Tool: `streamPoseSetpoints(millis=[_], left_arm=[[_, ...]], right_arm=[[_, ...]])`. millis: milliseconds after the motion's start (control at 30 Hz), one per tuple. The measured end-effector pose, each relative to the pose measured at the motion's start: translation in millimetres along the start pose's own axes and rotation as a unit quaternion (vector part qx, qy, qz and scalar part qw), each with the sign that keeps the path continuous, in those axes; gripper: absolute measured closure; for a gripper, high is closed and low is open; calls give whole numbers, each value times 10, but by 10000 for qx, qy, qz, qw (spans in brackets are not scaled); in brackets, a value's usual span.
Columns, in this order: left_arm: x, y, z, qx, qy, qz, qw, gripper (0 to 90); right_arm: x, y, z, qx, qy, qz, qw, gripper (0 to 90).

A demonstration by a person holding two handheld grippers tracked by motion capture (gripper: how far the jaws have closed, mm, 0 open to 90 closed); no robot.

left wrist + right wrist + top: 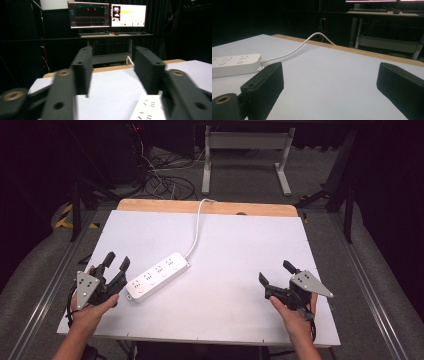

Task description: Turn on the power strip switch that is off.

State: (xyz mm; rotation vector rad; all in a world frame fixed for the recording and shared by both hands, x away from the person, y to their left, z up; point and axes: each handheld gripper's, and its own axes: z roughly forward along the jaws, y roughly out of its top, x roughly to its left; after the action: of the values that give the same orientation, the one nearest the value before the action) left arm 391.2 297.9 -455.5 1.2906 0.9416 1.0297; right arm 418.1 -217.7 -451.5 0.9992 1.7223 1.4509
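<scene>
Left tool (pixel 117 261) beside power strip (pixel 158 275)

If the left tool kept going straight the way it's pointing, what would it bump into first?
Probably nothing soon. The left tool, jaws open, points across the bare white table toward its far wooden edge. The power strip lies just to the right of that line, though depth is hard to judge.

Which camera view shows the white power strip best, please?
The high view shows it best: the whole power strip lies diagonally on the white table, with its cable running to the far edge. The left gripper view catches one end with sockets; the right gripper view shows the cable end from the side.
</scene>
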Motion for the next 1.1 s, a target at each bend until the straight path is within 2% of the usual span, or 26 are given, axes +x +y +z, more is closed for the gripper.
streamPoseSetpoints(millis=[100,133,167,200,233,300,367,400,433,467,500,667,767,833,867,900,933,1067,1100], left_arm=[[-27,12,-15,109,50,-48,9999,677],[-34,19,-16,151,103,-80,9998,677],[-36,30,-19,190,120,-126,9997,710],[-44,53,-26,277,232,-183,9992,752],[-44,53,-26,277,232,-183,9992,798],[-47,101,-45,413,159,-345,9984,807],[-61,122,-55,270,207,-327,9989,807],[-72,123,-56,205,145,-360,9990,803],[-95,99,-53,226,-39,-408,9989,803],[-101,87,-47,356,-105,-343,9987,787],[-101,87,-47,356,-105,-343,9987,790],[-113,73,-47,460,-94,-189,9987,898],[-97,87,-58,499,-263,-141,9983,899],[-79,90,-57,600,-469,-127,9970,900],[-51,101,-54,721,-787,-136,9942,900],[-38,107,-54,770,-907,-123,9928,900],[-38,107,-54,770,-907,-123,9928,900],[-54,122,-45,963,-1068,47,9896,900],[-76,142,-13,1151,-1141,75,9868,900]], right_arm=[[1,1,-3,-4,18,-4,10000,84],[1,1,-3,-4,18,-4,10000,84],[1,1,-3,-3,25,-5,10000,86],[1,1,-4,-3,37,-2,10000,87],[1,1,-4,-3,38,-1,10000,88],[0,1,-5,-9,49,5,10000,90],[0,2,-6,-9,55,5,10000,91],[1,2,-7,-8,61,12,10000,91],[1,2,-7,-11,63,10,10000,91],[1,1,-7,-8,66,12,10000,92],[2,1,-6,-5,68,11,10000,92],[2,2,-8,-8,69,16,10000,94],[1,2,-9,-7,76,25,10000,97],[2,2,-9,-6,79,21,10000,98],[4,2,-8,-4,79,17,10000,98],[3,2,-8,-5,75,11,10000,98],[3,2,-7,-3,74,11,10000,98],[1,0,-6,9,71,13,10000,98],[0,0,-8,8,66,14,10000,98]])
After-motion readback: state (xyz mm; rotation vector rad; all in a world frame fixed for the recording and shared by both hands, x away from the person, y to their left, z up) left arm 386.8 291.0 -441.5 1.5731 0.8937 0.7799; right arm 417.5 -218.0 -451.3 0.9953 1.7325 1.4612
